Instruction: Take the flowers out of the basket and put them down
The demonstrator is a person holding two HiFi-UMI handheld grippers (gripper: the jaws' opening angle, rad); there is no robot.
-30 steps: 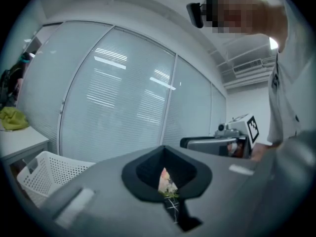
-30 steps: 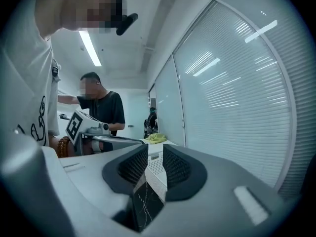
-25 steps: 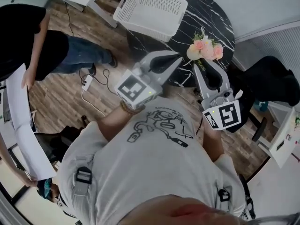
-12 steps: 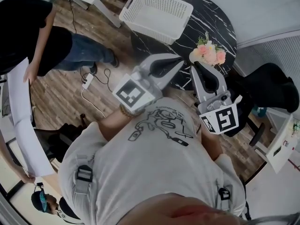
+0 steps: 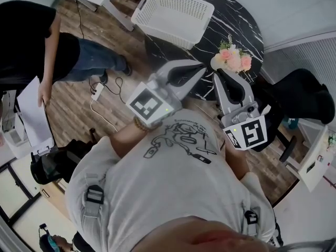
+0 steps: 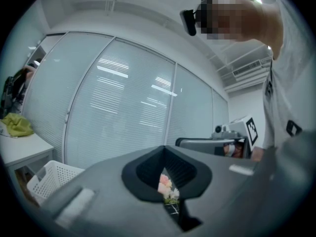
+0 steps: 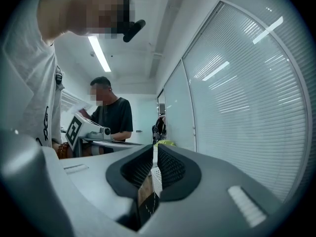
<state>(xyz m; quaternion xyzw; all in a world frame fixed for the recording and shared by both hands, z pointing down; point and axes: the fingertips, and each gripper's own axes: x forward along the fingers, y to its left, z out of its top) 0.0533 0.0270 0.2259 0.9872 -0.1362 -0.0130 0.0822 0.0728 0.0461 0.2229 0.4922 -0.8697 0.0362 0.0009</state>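
One bunch of pink flowers (image 5: 231,60) lies on the dark desk (image 5: 239,14), already out of the white basket (image 5: 173,14) and well apart from it. Just beside the flowers, on the person's side, the right gripper (image 5: 217,76) is the nearer one, pressed together on nothing. The left gripper (image 5: 201,67), also closed and empty, sits slightly farther off.

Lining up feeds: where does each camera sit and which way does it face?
Head view: on person's head, steeply down at table, basket, flowers; shirt, left claw, right claw show.
Left gripper view: on left claw, along its closed jaws toward flowers; shirt at right.
Right gripper view: on right claw, toward basket; shirt at left.
Head and left gripper views share the flowers.
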